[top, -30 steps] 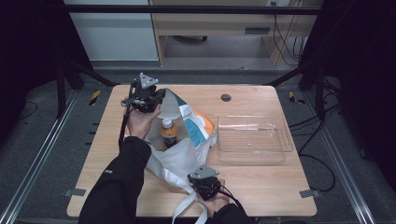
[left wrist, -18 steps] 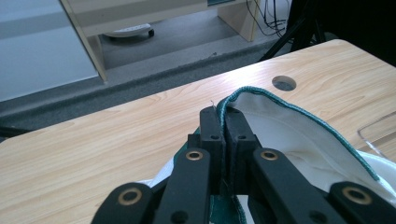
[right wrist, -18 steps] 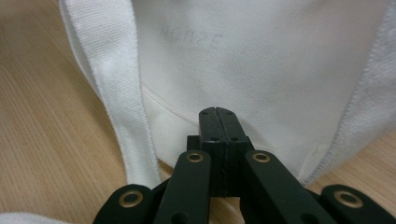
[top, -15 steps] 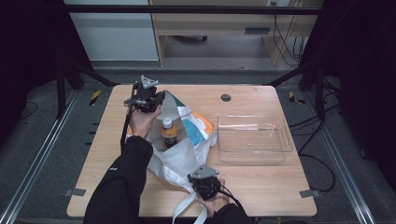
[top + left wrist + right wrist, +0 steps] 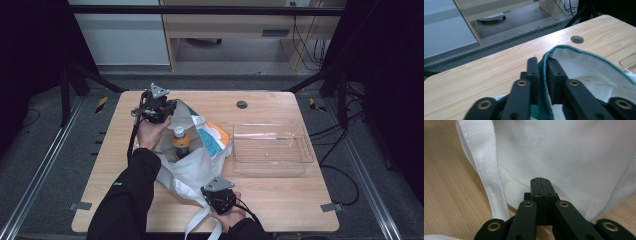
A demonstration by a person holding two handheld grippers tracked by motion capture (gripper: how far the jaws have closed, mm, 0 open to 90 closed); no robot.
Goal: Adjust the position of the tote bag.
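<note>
A white cloth bag (image 5: 200, 162) with a green-trimmed rim (image 5: 544, 75) lies open on the wooden table (image 5: 300, 200). An orange bottle (image 5: 181, 142) with a white cap stands inside it, beside teal and orange packaging (image 5: 212, 137). My left gripper (image 5: 167, 107) is at the bag's far left rim. Its jaws have just been opening, and in the left gripper view (image 5: 542, 65) the rim still sits loosely between them. My right gripper (image 5: 216, 189) is at the bag's near end, by a white strap (image 5: 486, 177). Its jaws (image 5: 540, 180) are closed together over the white cloth, with no fabric showing between them.
A clear plastic tray (image 5: 272, 150) stands to the right of the bag. A round cable hole (image 5: 242, 104) is near the table's far edge. Black frame posts flank the table, and cables lie on the floor at the right.
</note>
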